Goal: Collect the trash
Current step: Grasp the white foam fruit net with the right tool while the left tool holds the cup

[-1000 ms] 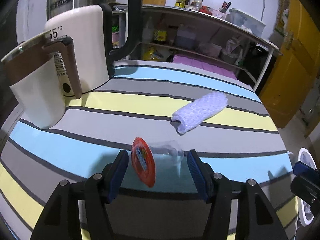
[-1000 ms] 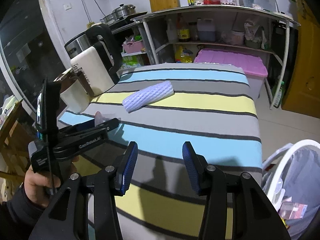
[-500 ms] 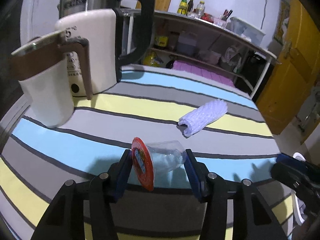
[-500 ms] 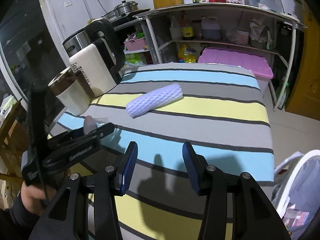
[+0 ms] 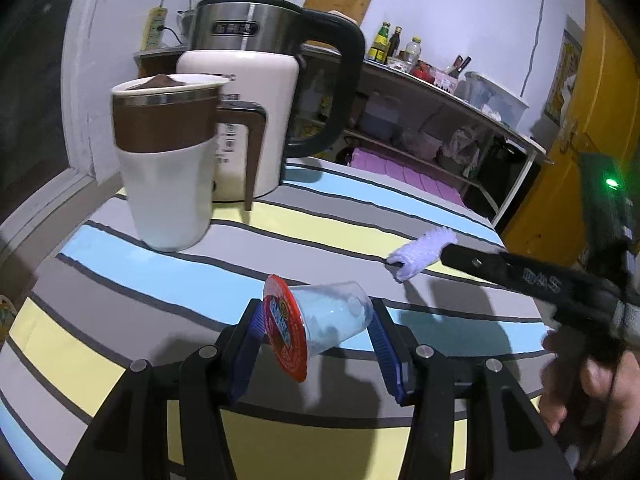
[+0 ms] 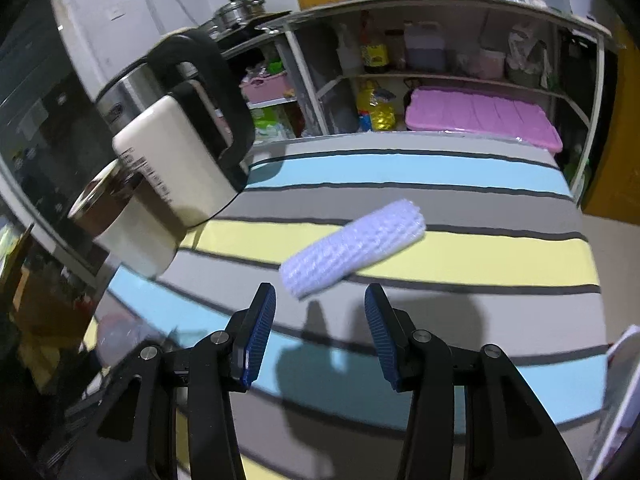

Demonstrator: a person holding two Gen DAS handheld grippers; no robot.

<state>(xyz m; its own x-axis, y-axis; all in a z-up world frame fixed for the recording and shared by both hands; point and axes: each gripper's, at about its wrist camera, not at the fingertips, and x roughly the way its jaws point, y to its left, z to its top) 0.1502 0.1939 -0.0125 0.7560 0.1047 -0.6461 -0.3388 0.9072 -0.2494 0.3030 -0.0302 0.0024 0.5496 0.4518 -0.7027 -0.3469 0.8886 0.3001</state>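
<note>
Ahead of the right gripper [image 6: 316,334], striped tablecloth [image 6: 480,320] is lying bare up to the white foam net sleeve [image 6: 354,248], just beyond its parted fingertips. To its left the kettle [image 6: 180,160] and mug [image 6: 120,232] are crowding the table's corner. The left gripper [image 5: 316,332], filled by a plastic cup [image 5: 320,320], is facing open cloth, with the mug blocking its left-forward side.

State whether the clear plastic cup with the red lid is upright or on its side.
On its side. The cup lies horizontally between the left gripper's pads, red lid facing left, base pointing right.
</note>
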